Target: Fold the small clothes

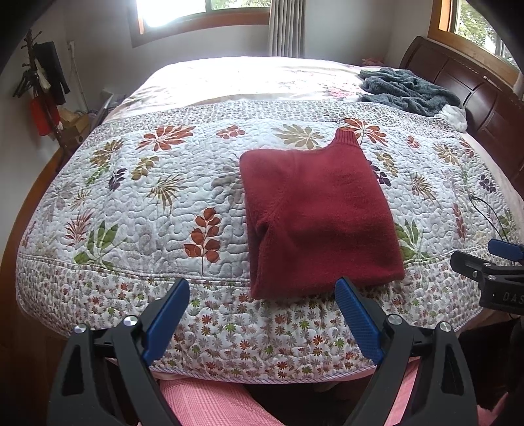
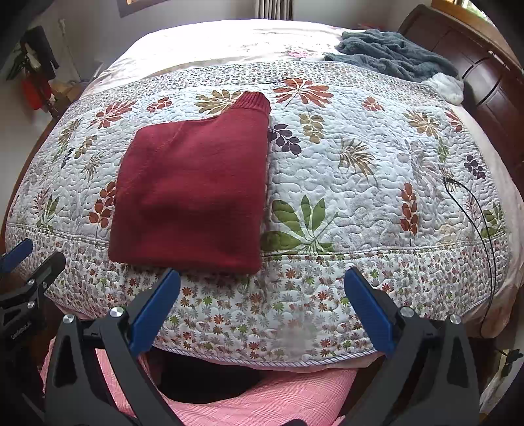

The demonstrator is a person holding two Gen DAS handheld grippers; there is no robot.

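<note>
Red sweater (image 1: 319, 213) sits folded, centre frame on the quilted bed (image 1: 147, 203); left tool (image 1: 262, 314) and right tool (image 2: 262, 304) both spread wide, empty; fold looks near done; next: final half-fold or set aside.

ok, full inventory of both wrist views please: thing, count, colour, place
sweater: 1, dark red, folded, near edge of the bed, collar pointing away
quilt: 1, white with a leaf and flower print, covering the near half of the bed
blanket: 1, grey-blue, crumpled, far right by the headboard
headboard: 1, dark wood, right side
cable: 1, black, along the quilt's right edge
windows: 2, wood-framed, on the back wall and above the headboard
coat rack: 1, hung with dark and red clothes, far left
left hand-held gripper: black with blue pads, open, empty
right hand-held gripper: same, open, empty
</note>
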